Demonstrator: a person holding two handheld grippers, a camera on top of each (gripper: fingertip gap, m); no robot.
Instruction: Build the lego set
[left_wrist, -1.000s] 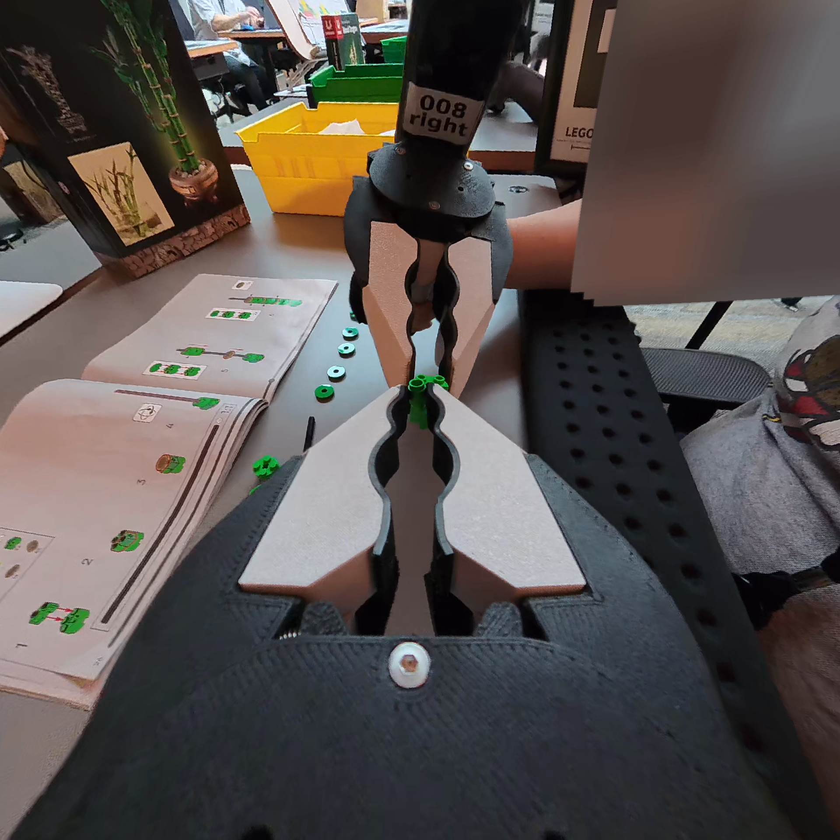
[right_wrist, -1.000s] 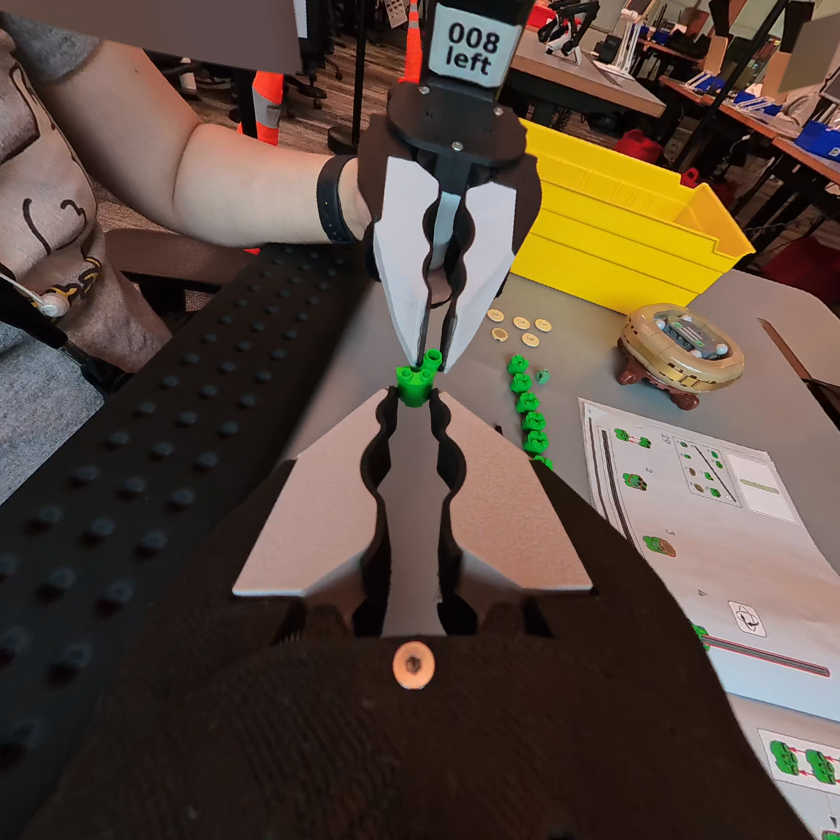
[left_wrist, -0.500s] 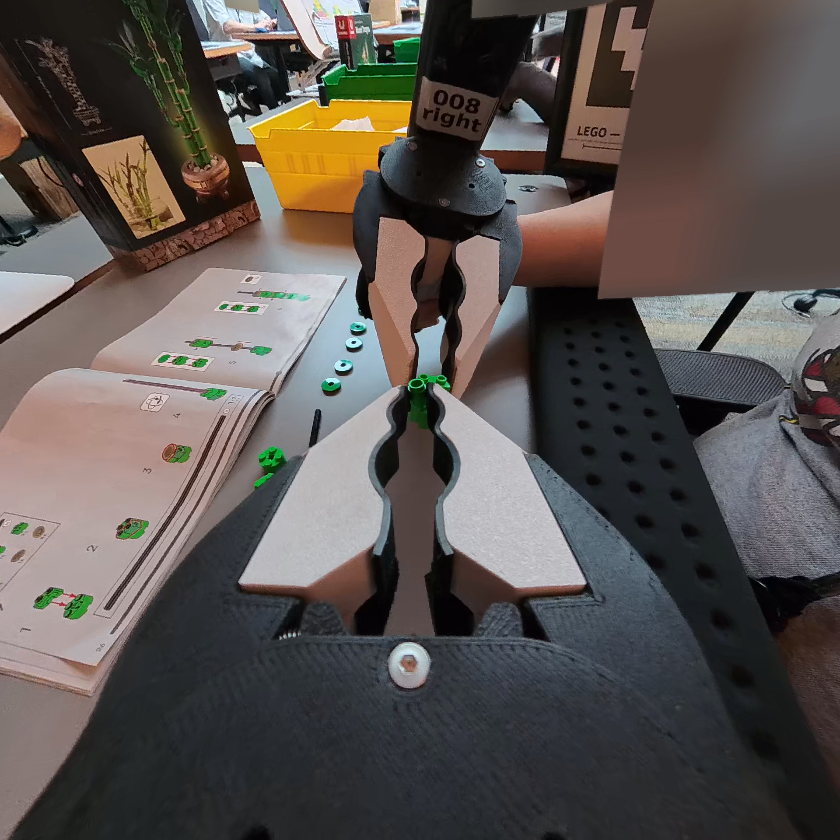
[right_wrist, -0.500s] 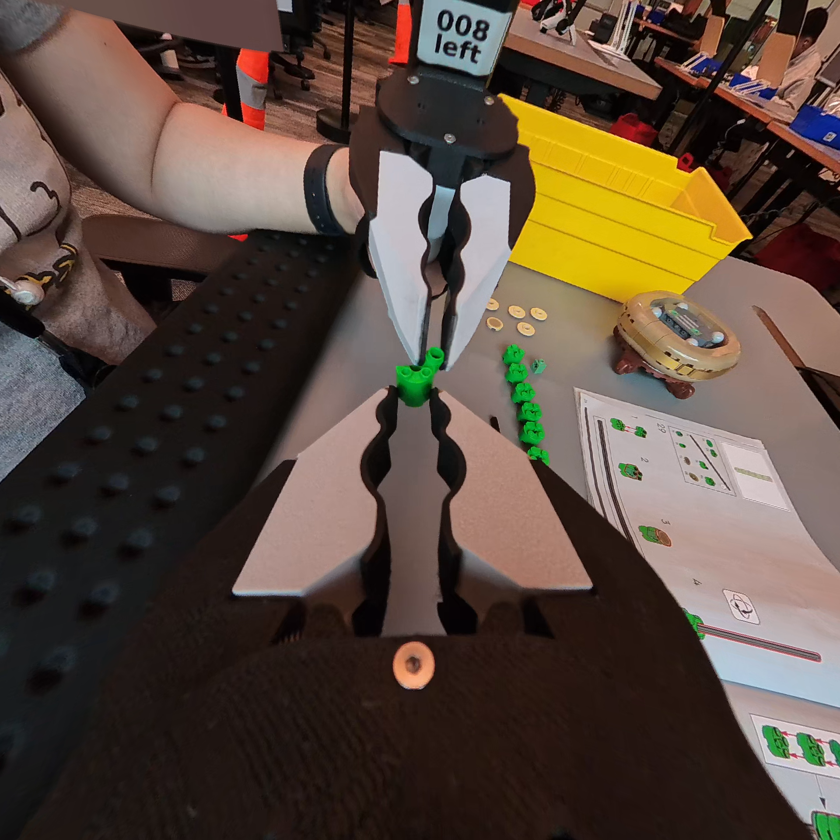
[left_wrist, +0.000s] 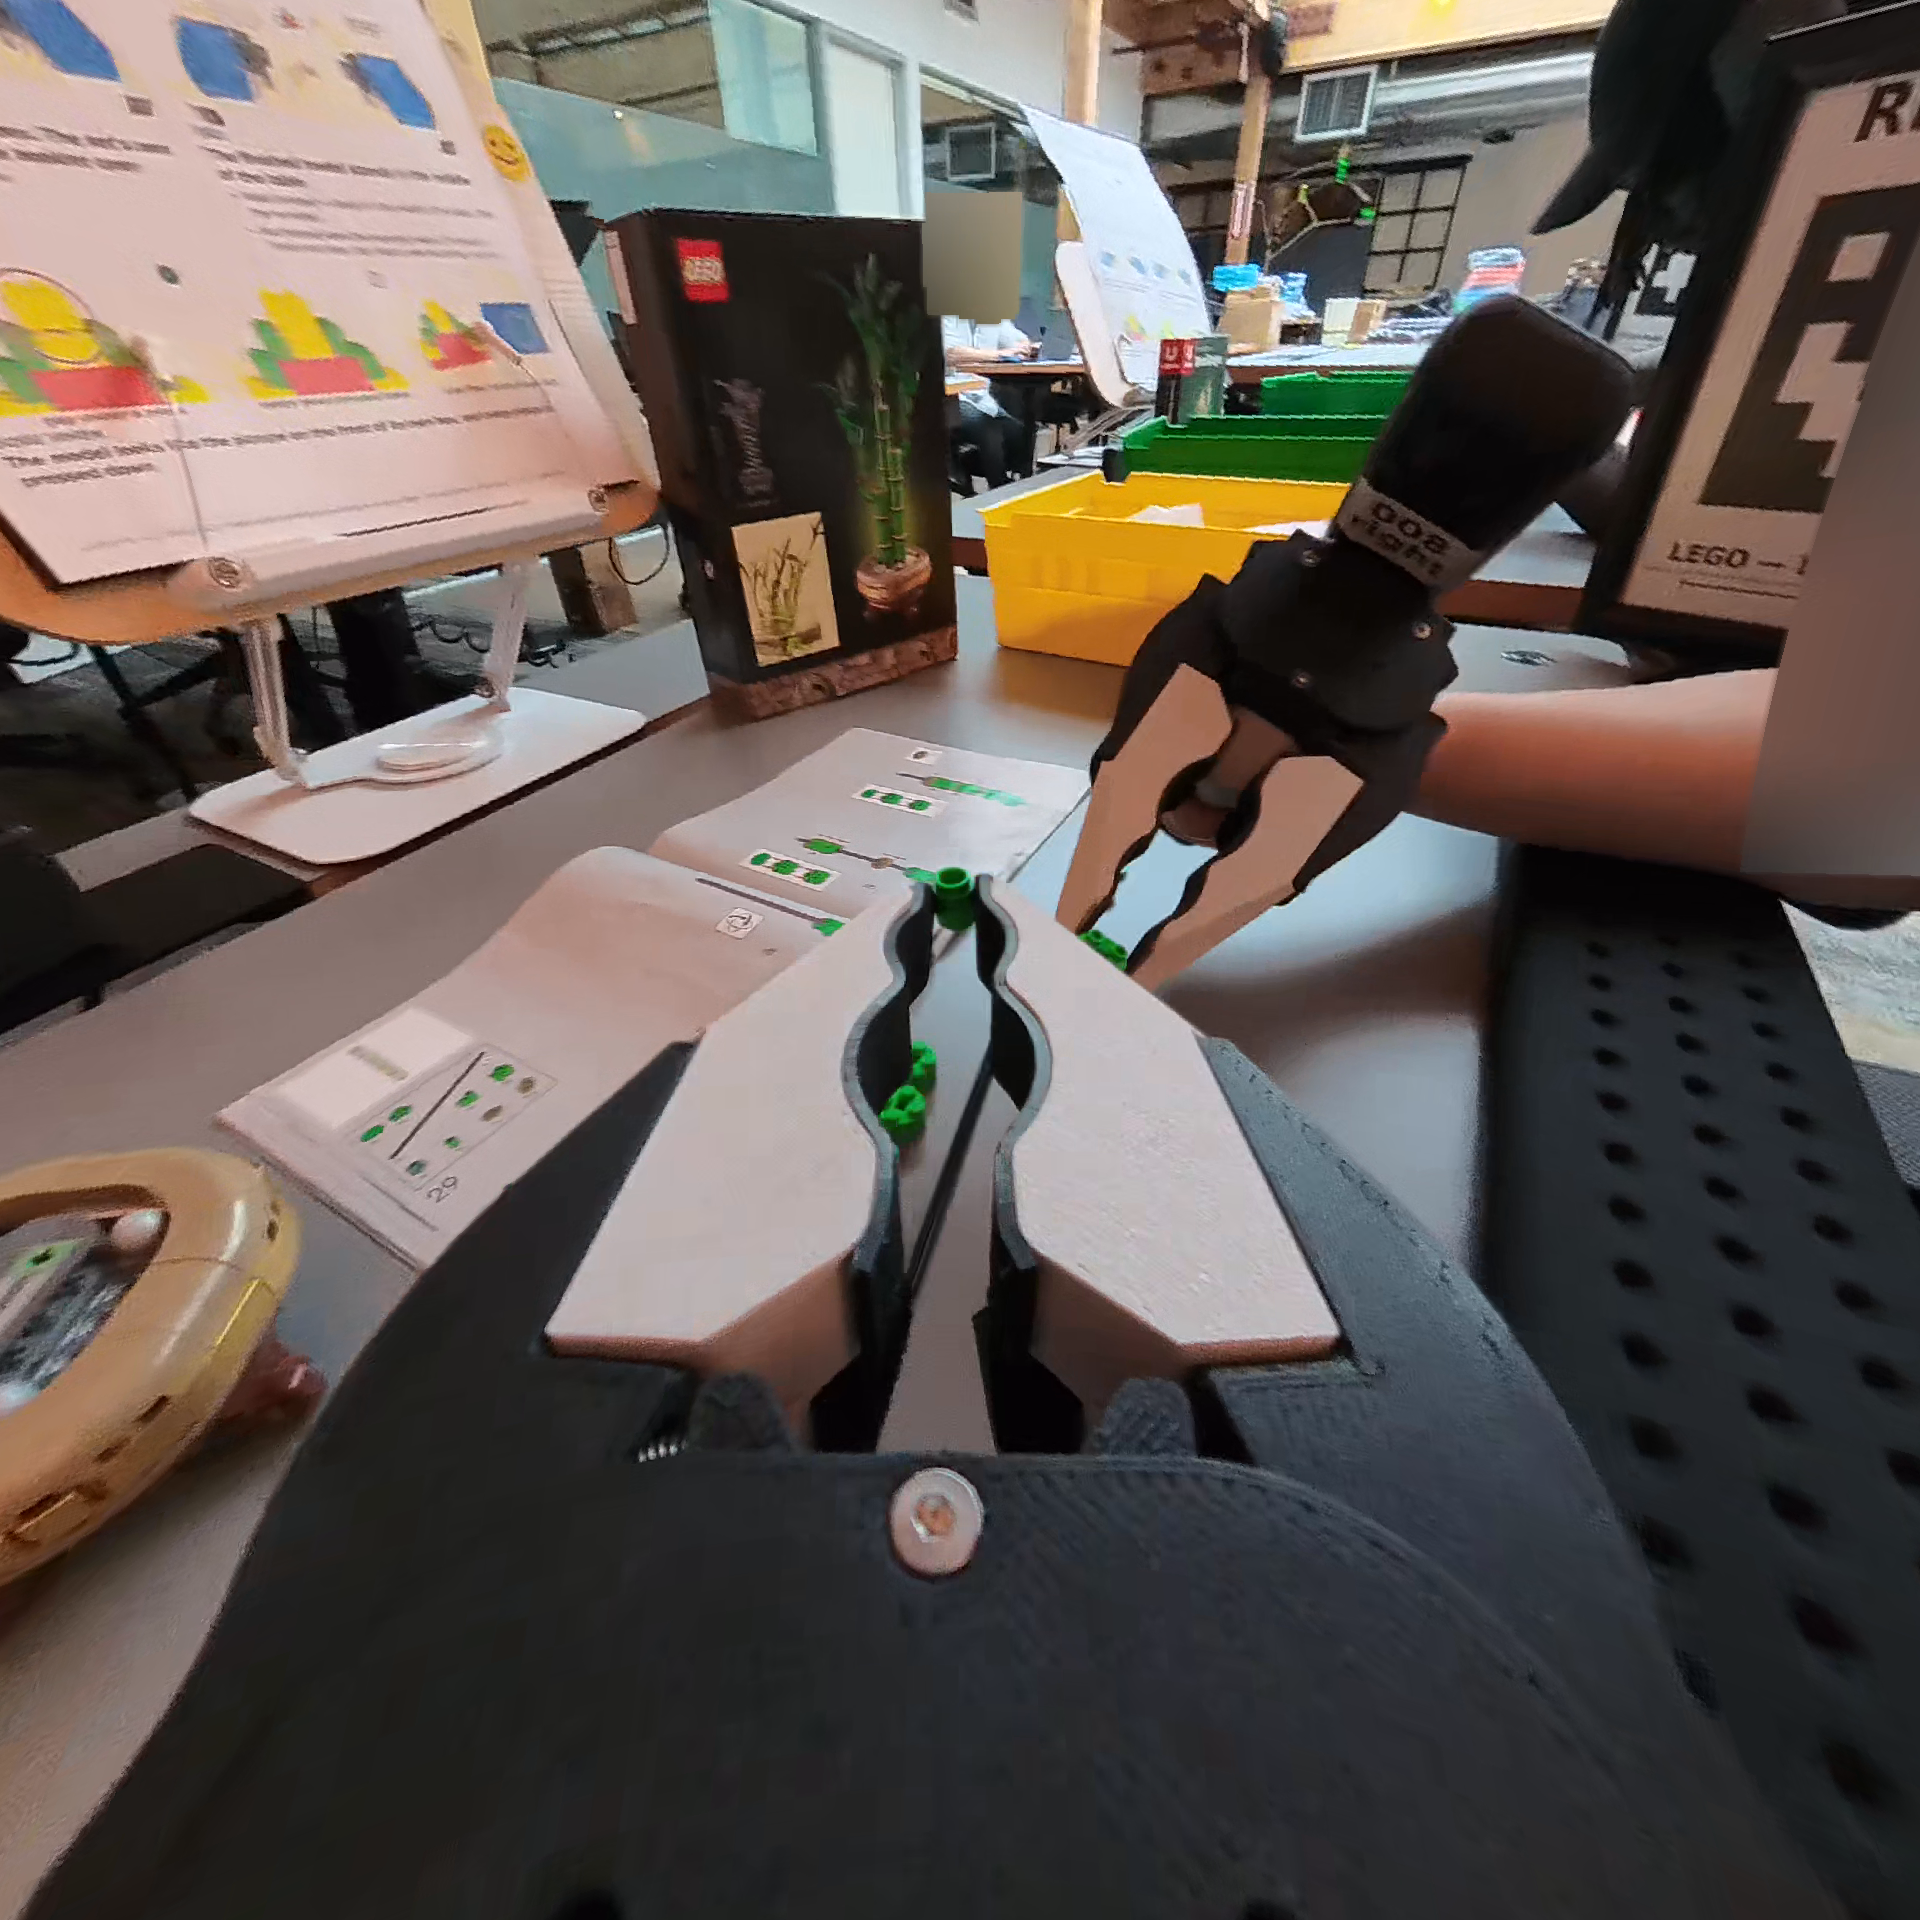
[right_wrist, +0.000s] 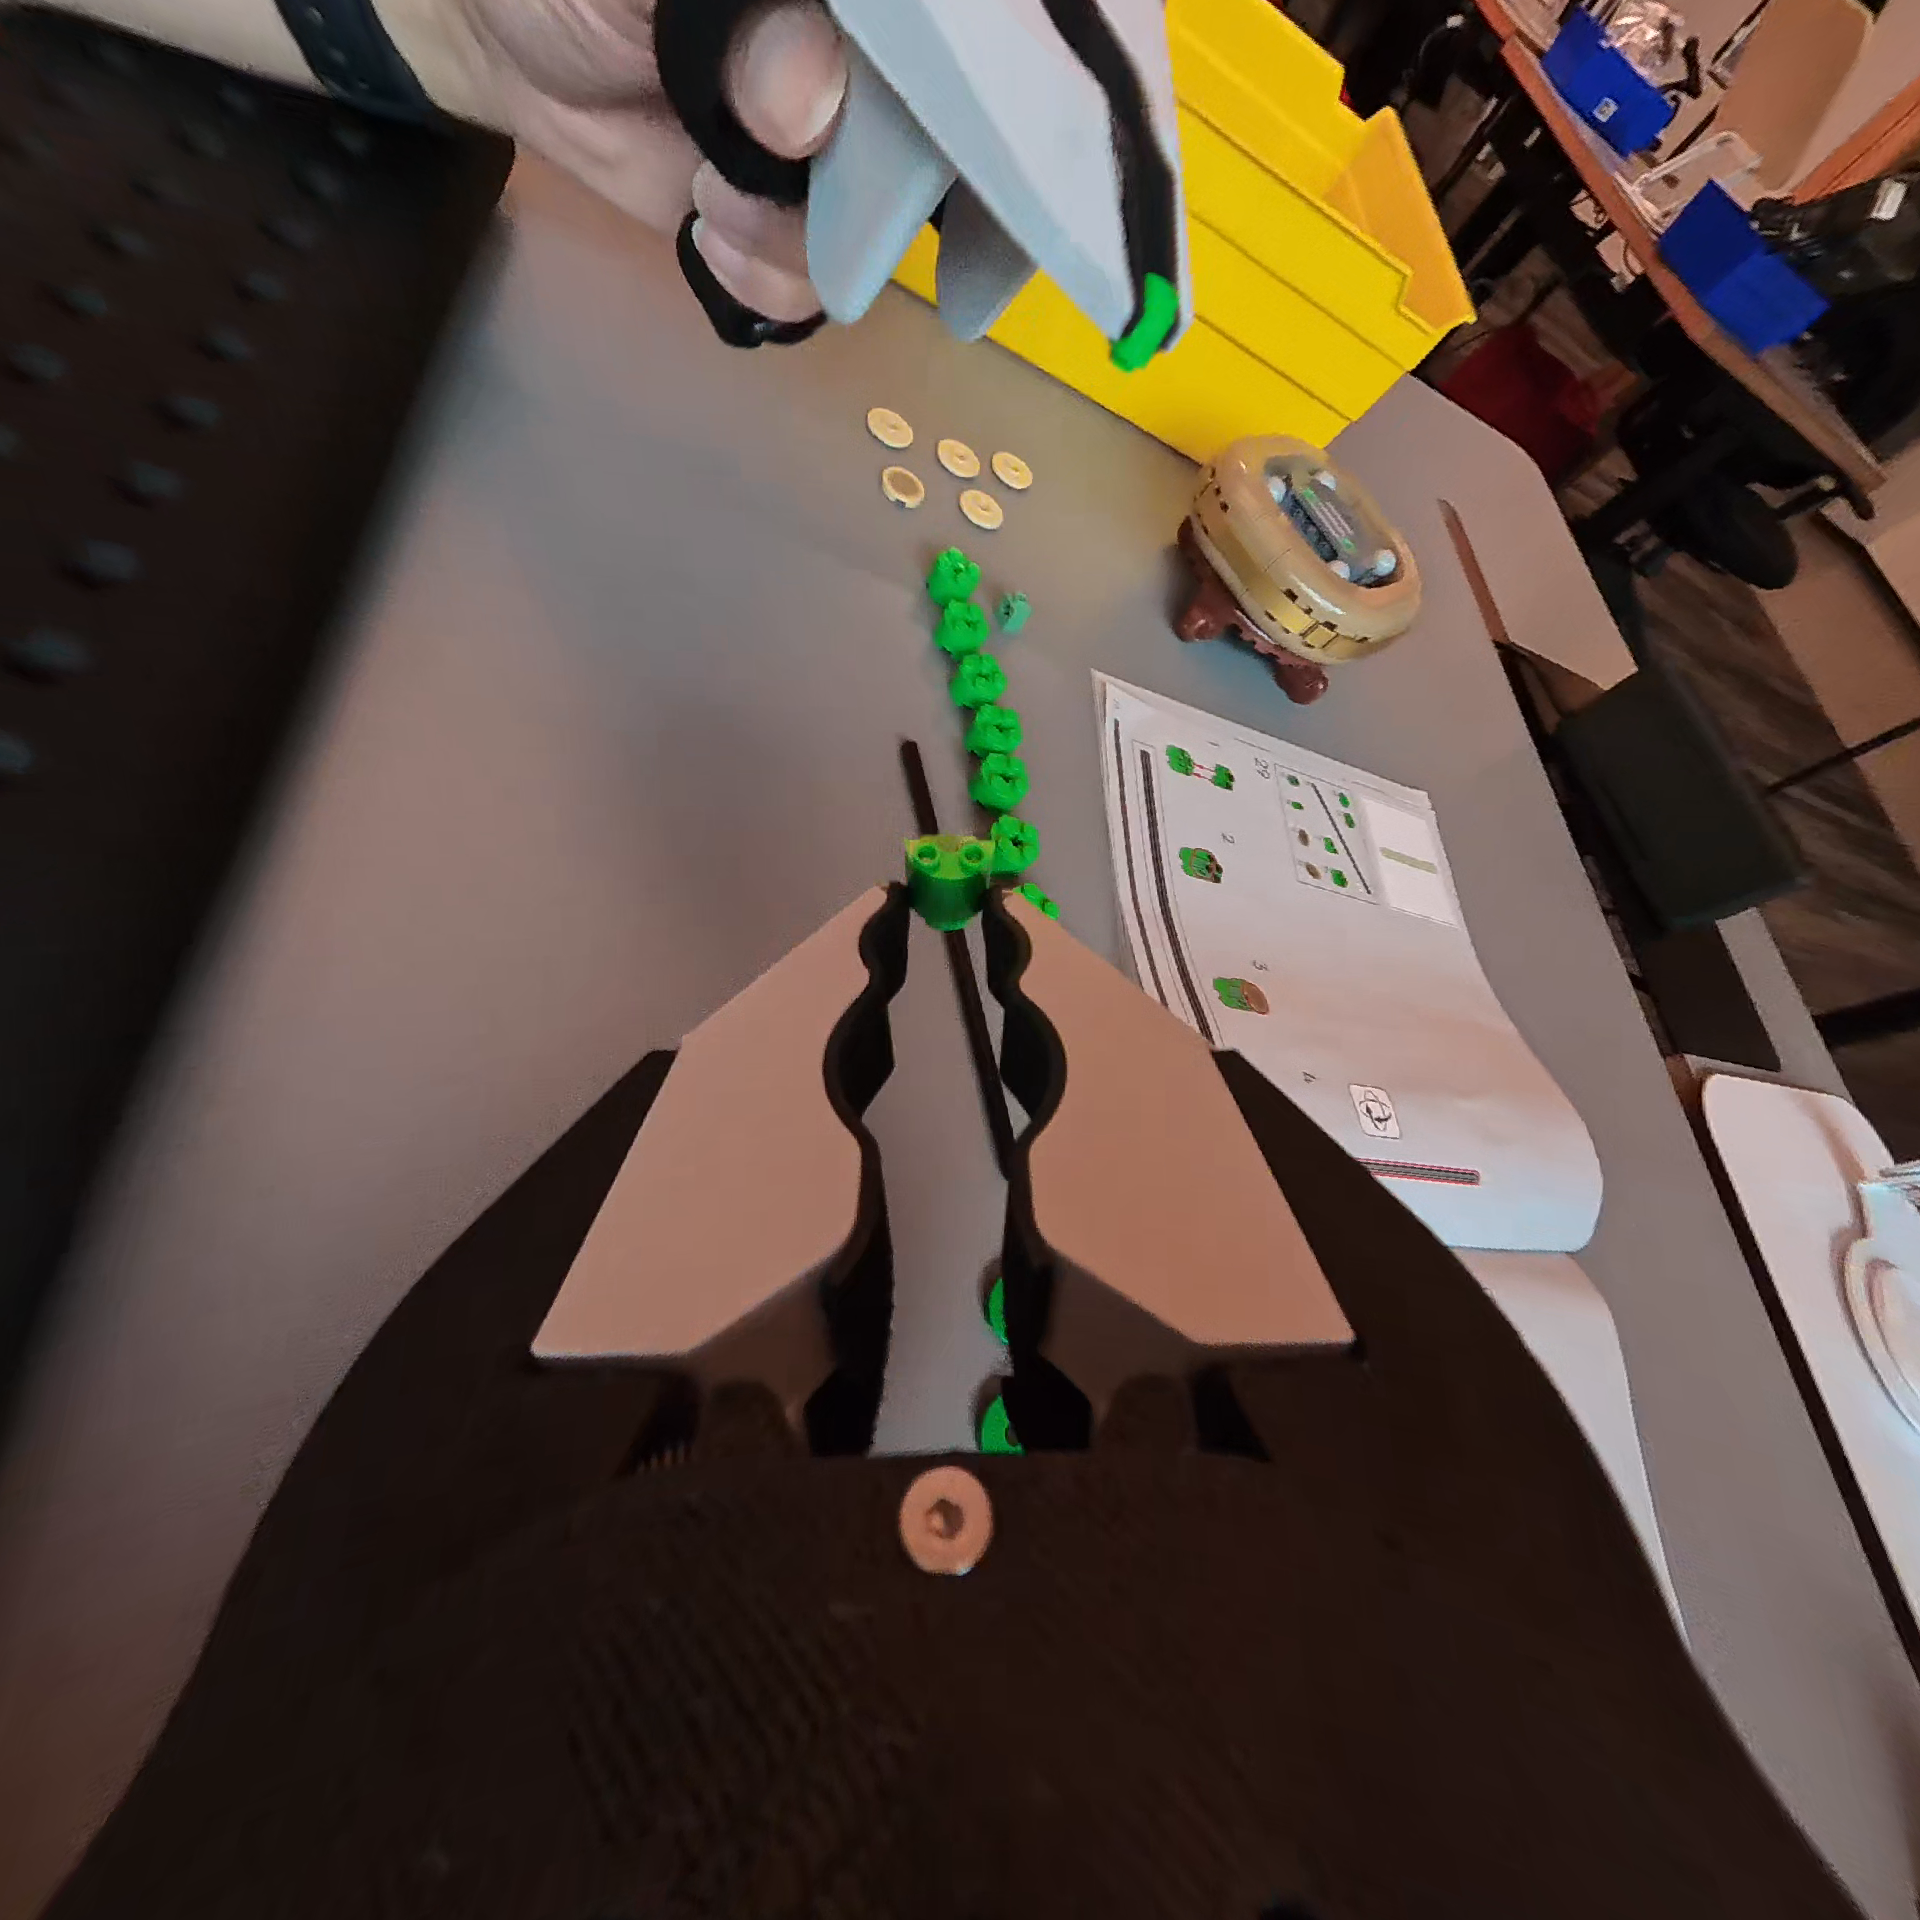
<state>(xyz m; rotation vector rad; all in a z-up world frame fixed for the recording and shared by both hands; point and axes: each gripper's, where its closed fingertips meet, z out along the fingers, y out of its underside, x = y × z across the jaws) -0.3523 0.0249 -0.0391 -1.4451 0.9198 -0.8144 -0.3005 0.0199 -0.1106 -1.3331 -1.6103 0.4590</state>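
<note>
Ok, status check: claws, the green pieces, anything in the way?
Left claw shut on small green piece, raised. Right claw shut on green round brick, above black rod on table. Claws apart; nothing blocking.

Left hand-held gripper: black body, pale pinkish-beige fingers, gripping bright green round brick. Right hand-held gripper: same black and beige, pinching bright green domed brick. Ahead of it on grey surface: row of green studs, tan discs, black rod. Right of it: white booklet showing green diagrams, gold-tan pot sitting on brown feet. Beyond: yellow bin.
</note>
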